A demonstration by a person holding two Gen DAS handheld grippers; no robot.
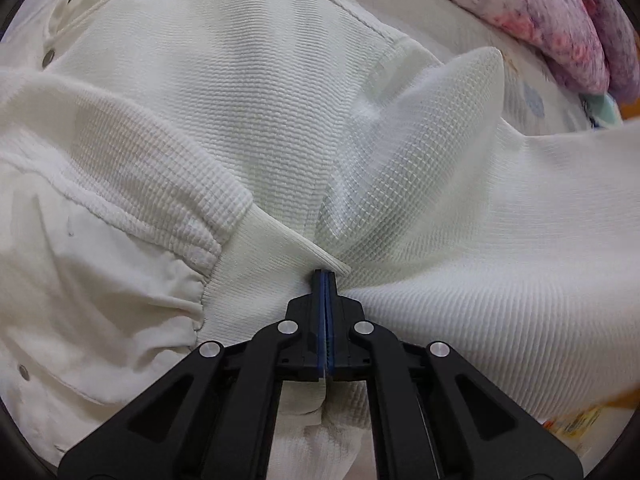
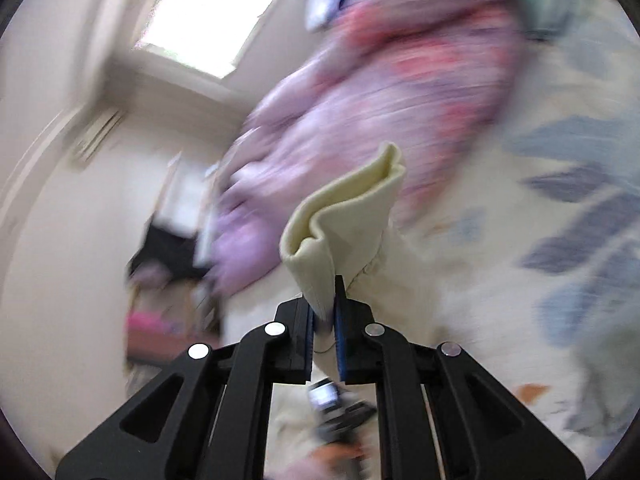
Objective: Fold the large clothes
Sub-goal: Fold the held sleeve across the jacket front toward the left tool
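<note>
A large white waffle-knit jacket with snap buttons fills the left wrist view, spread and bunched on the bed. My left gripper is shut on the jacket's fabric beside a ribbed cuff. In the right wrist view my right gripper is shut on another ribbed cream cuff of the jacket and holds it lifted above the bed; the cuff stands up between the jaws. The right view is motion-blurred.
A purple and pink floral quilt lies bunched at the far side of the bed, also in the left wrist view. The bed sheet is cream with blue leaf print. A window and wall lie to the left.
</note>
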